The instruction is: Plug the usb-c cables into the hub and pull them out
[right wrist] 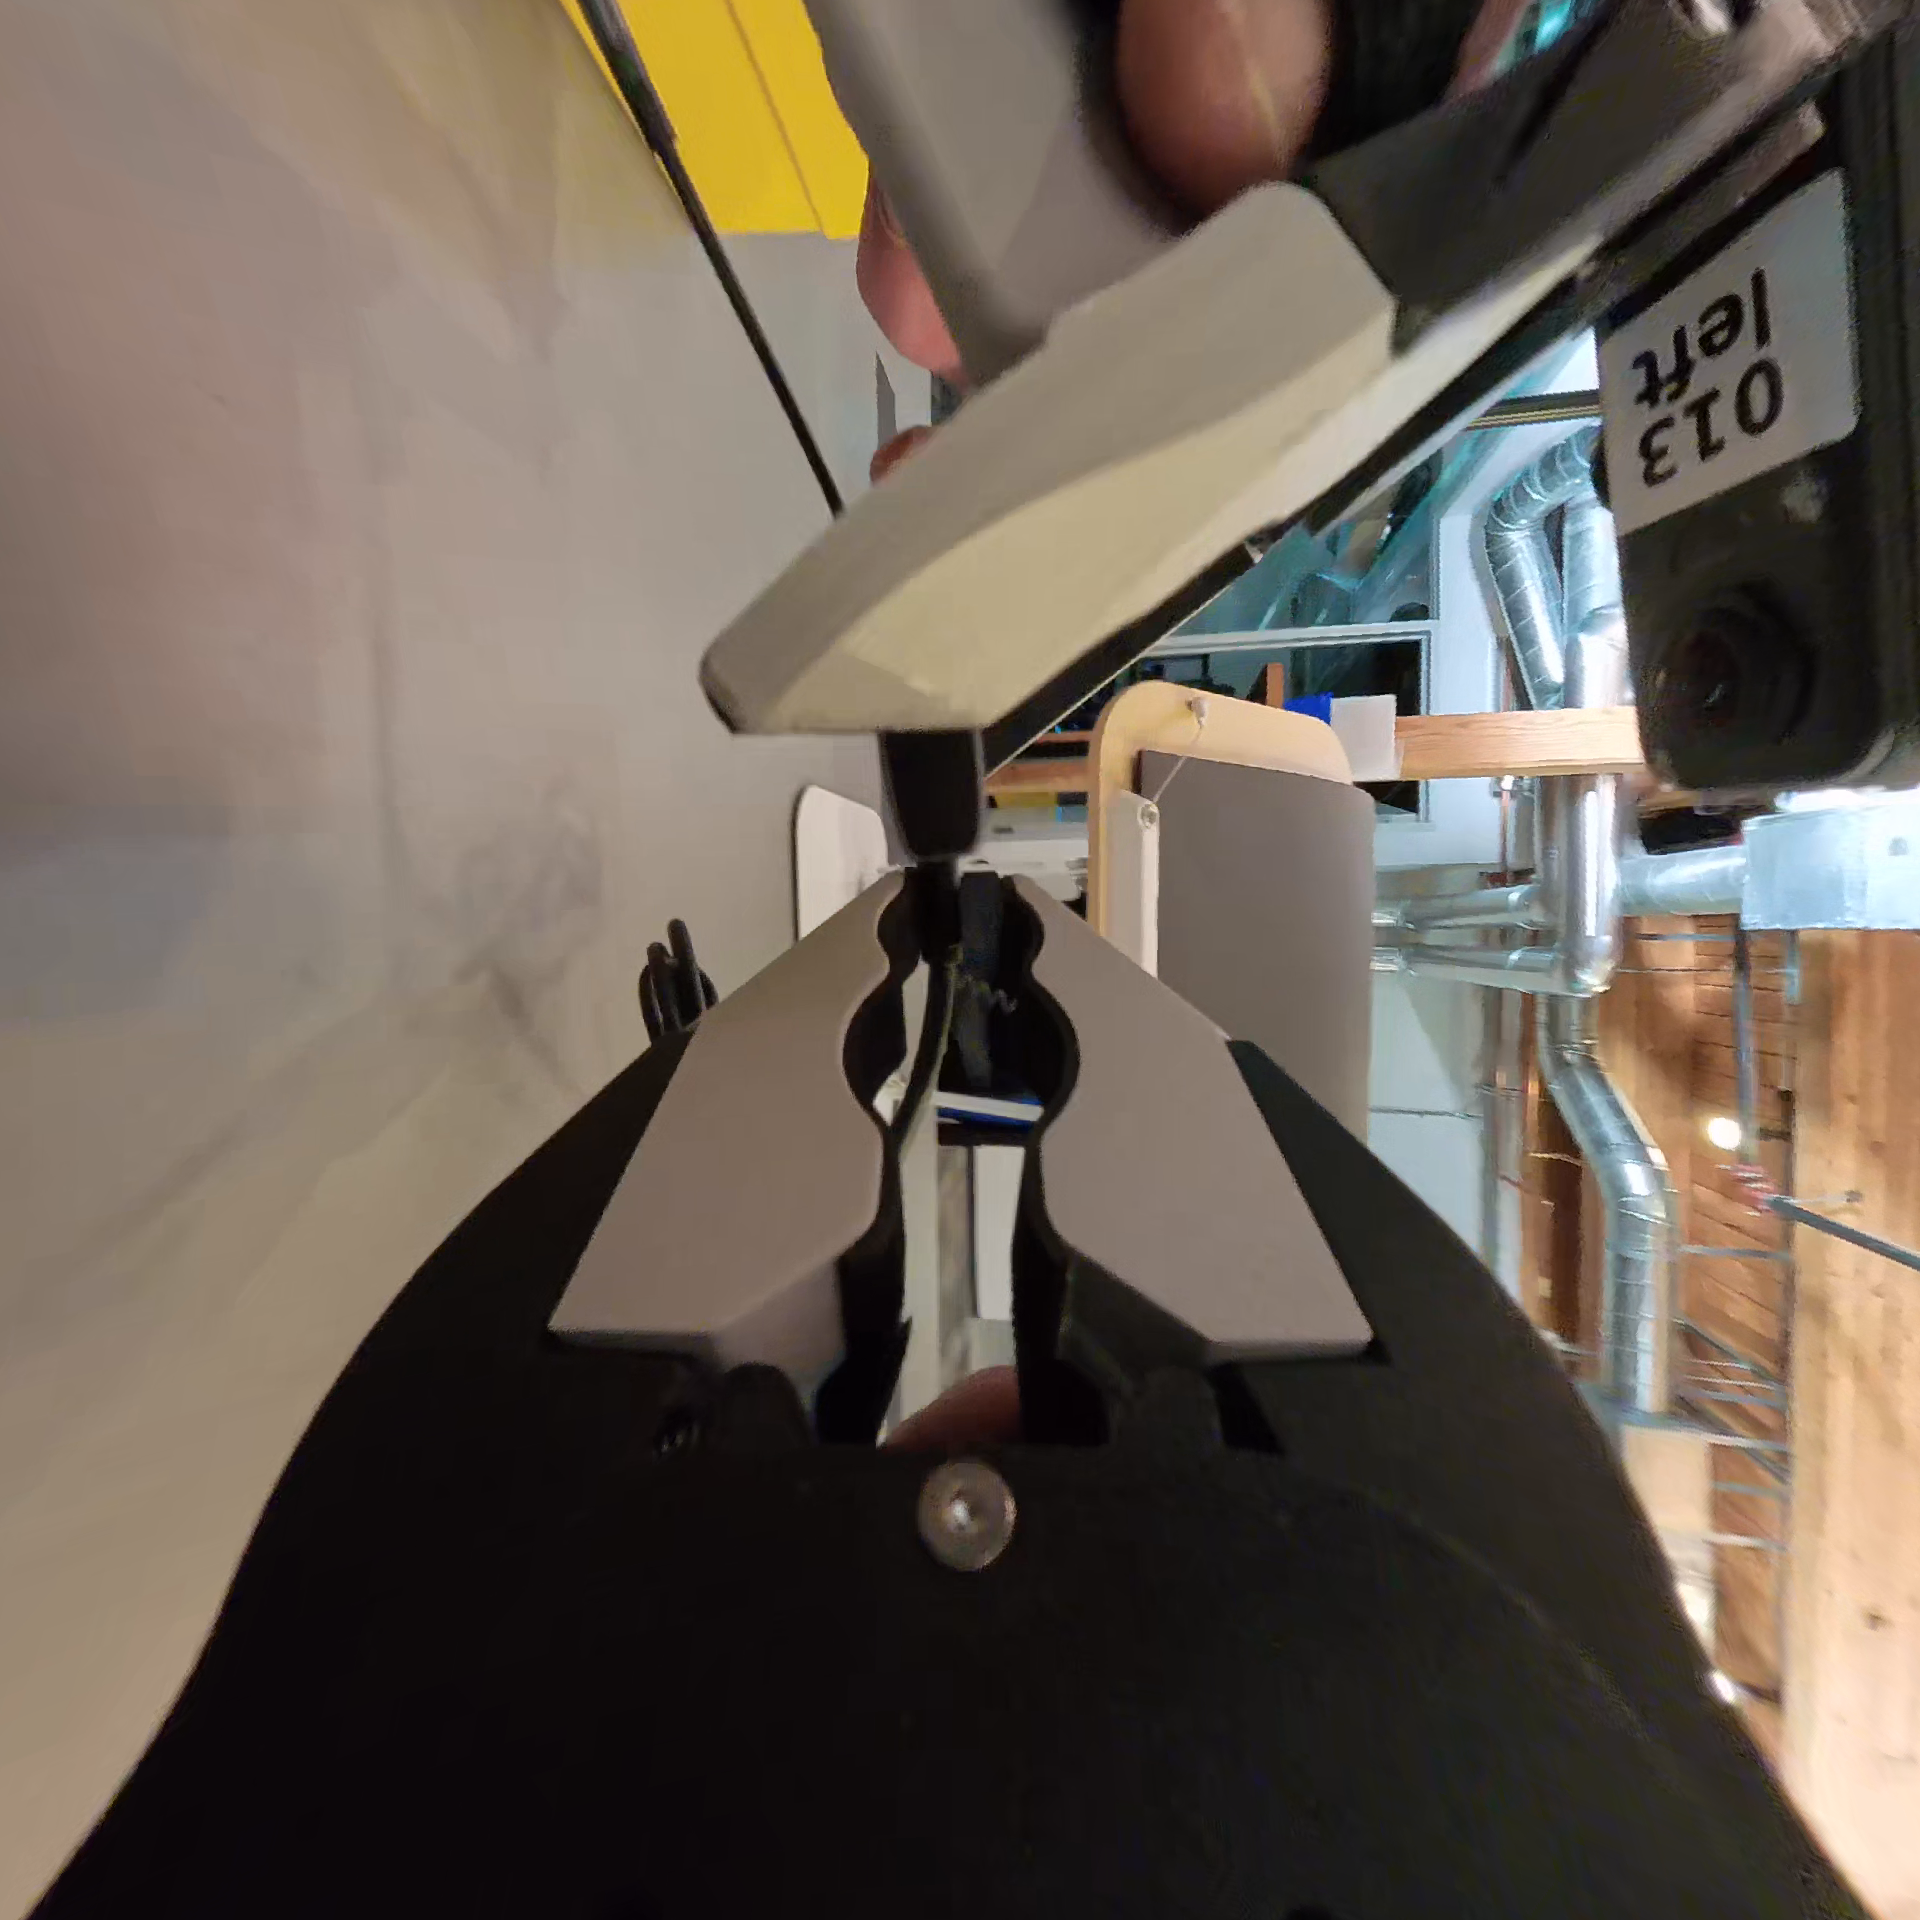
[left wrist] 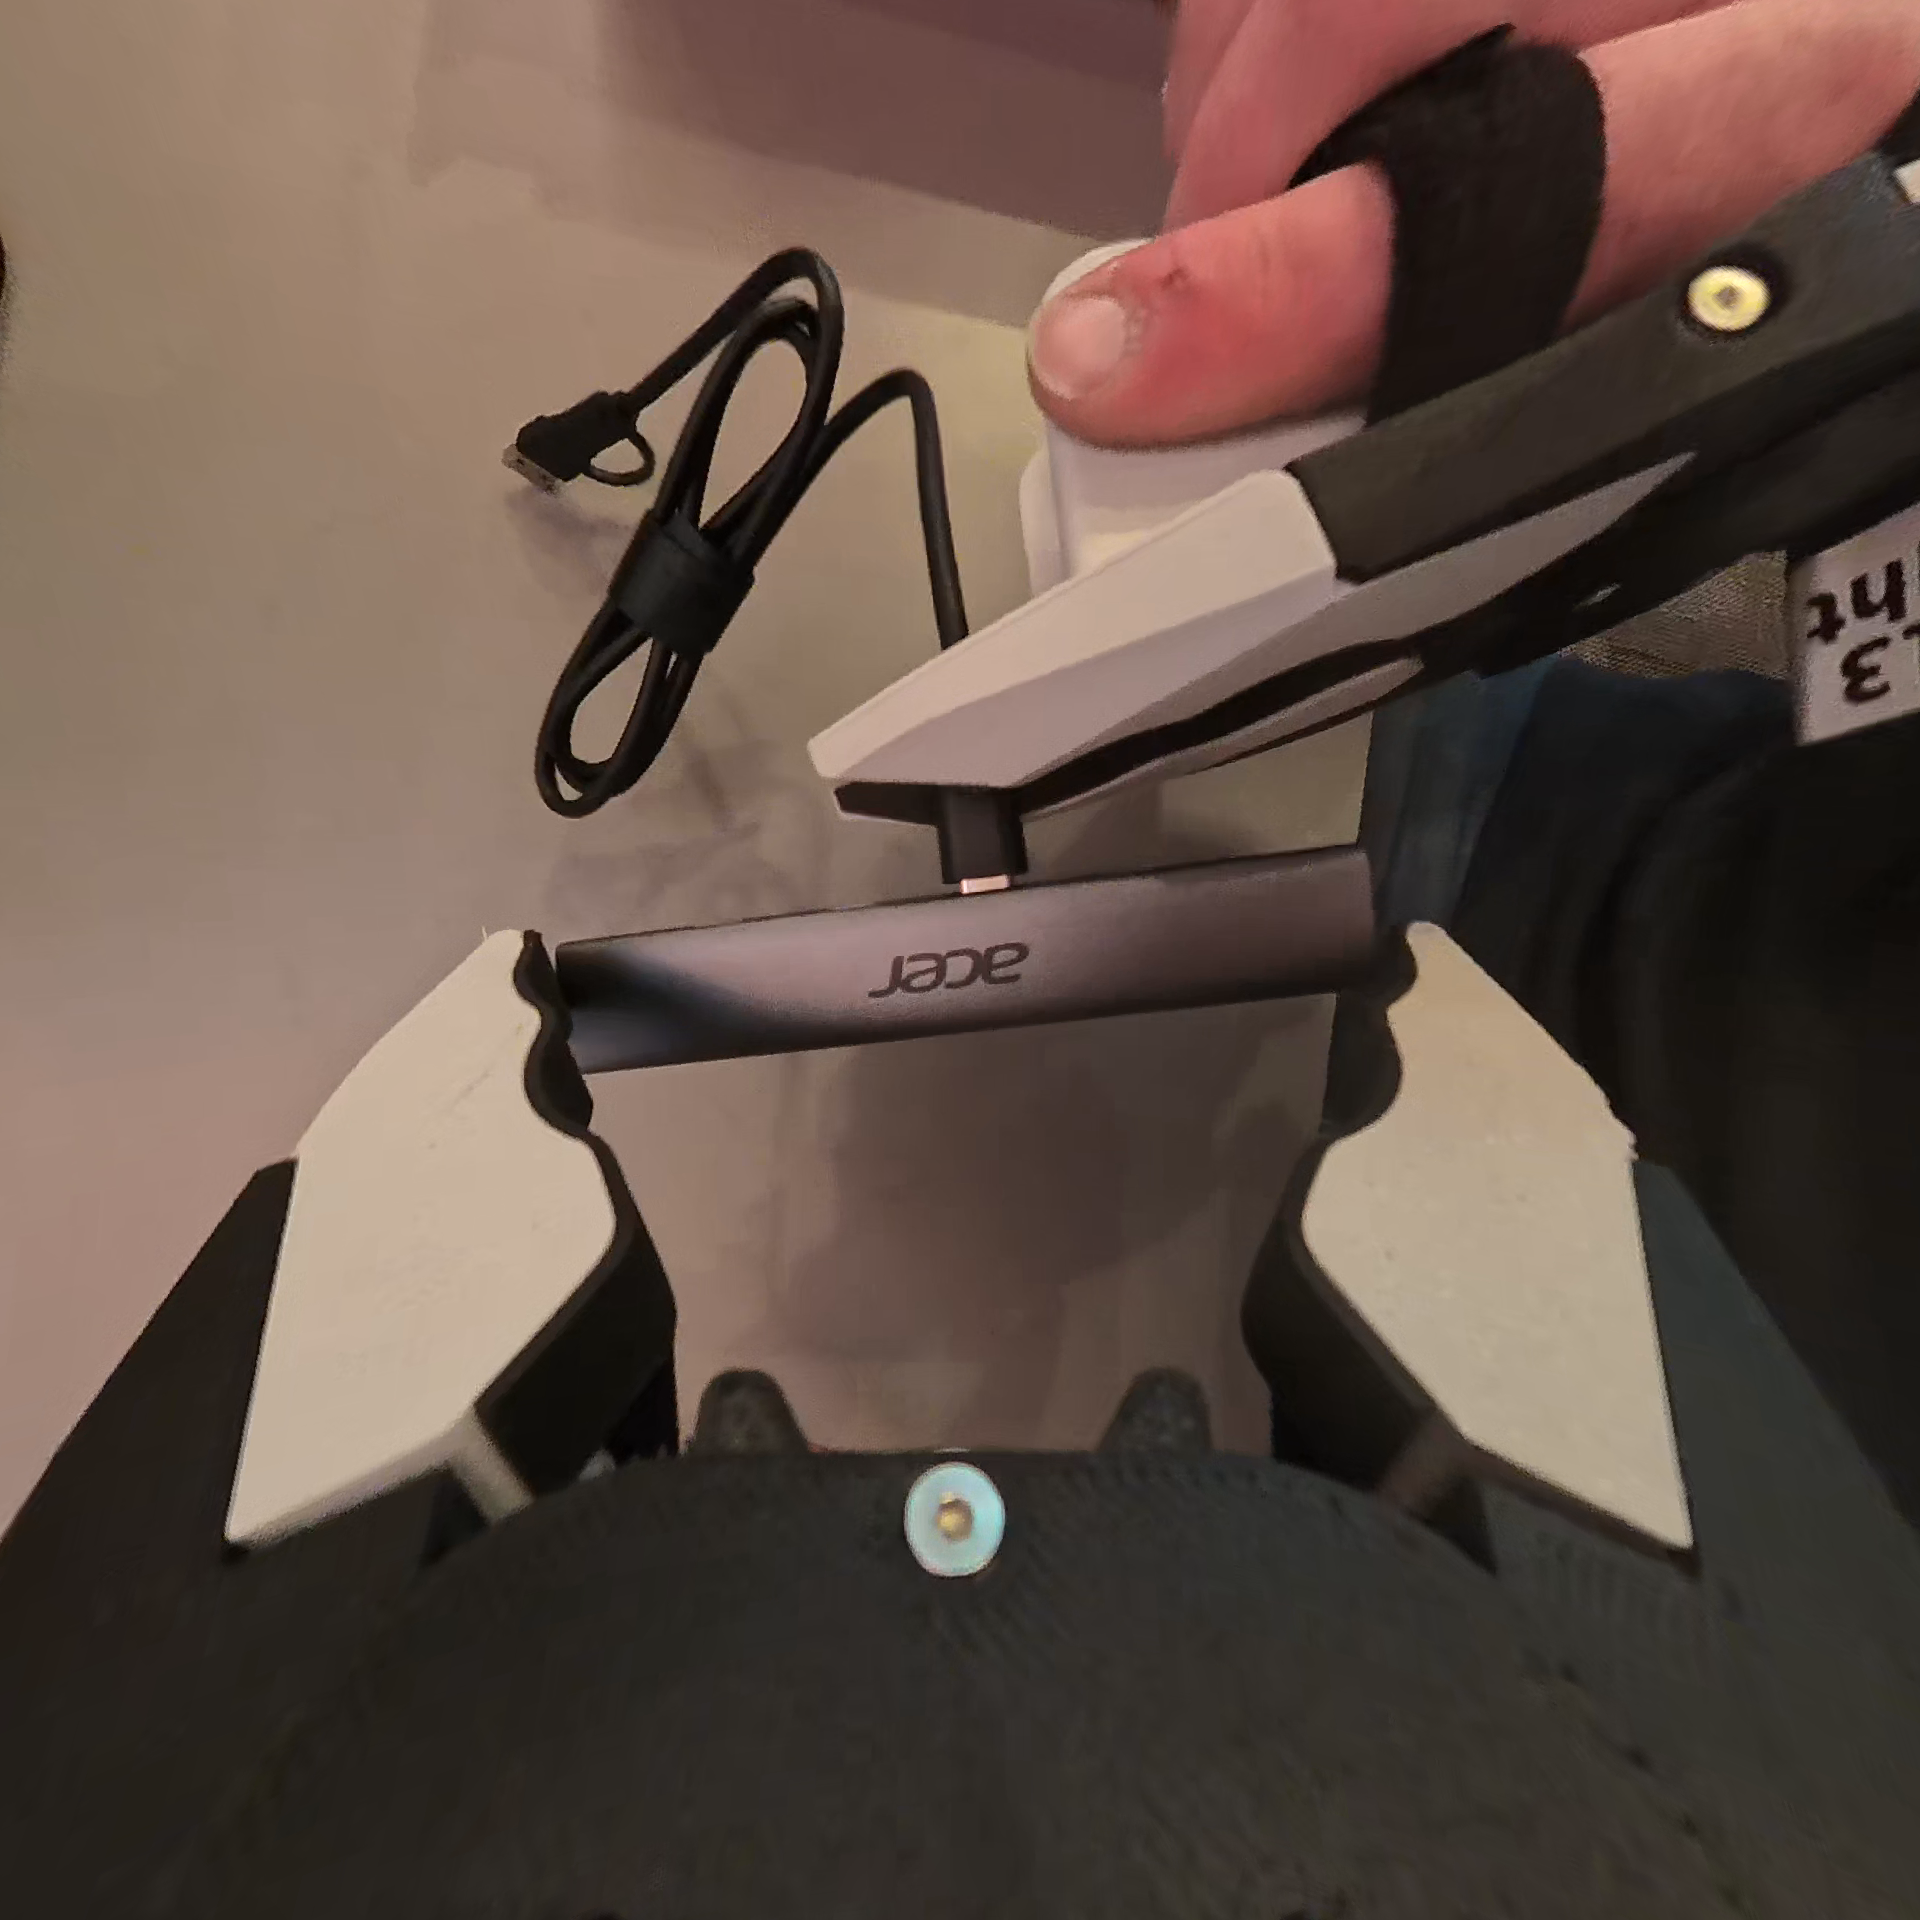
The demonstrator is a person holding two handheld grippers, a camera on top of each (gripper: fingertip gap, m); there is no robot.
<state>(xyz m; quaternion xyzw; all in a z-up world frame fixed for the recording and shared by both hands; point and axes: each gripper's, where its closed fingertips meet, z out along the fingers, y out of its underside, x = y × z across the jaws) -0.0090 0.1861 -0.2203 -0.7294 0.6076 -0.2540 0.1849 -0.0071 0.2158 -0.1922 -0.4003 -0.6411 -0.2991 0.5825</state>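
My left gripper (left wrist: 971, 977) is shut on a dark grey hub (left wrist: 790, 997), gripping it by its two ends and holding it level above the table. My right gripper (left wrist: 883, 795) comes in from the upper right, shut on a black usb-c plug (left wrist: 982, 836). The plug's short metal tip (left wrist: 982, 885) meets the hub's far edge, and its cable (left wrist: 925, 468) runs away behind. In the right wrist view my right gripper (right wrist: 951, 899) is closed on the plug. The hub (right wrist: 928, 795) shows dark just beyond it, under a left gripper finger (right wrist: 987, 582).
A second black cable (left wrist: 665, 582), coiled and strapped, lies on the beige table (left wrist: 260, 727) at the far left. A person's hand (left wrist: 1247, 312) holds the right gripper. Dark clothing (left wrist: 1662, 1091) is at the right. Pipes and wooden boards (right wrist: 1610, 1143) fill the background. My left and right fingertips are right by each other.
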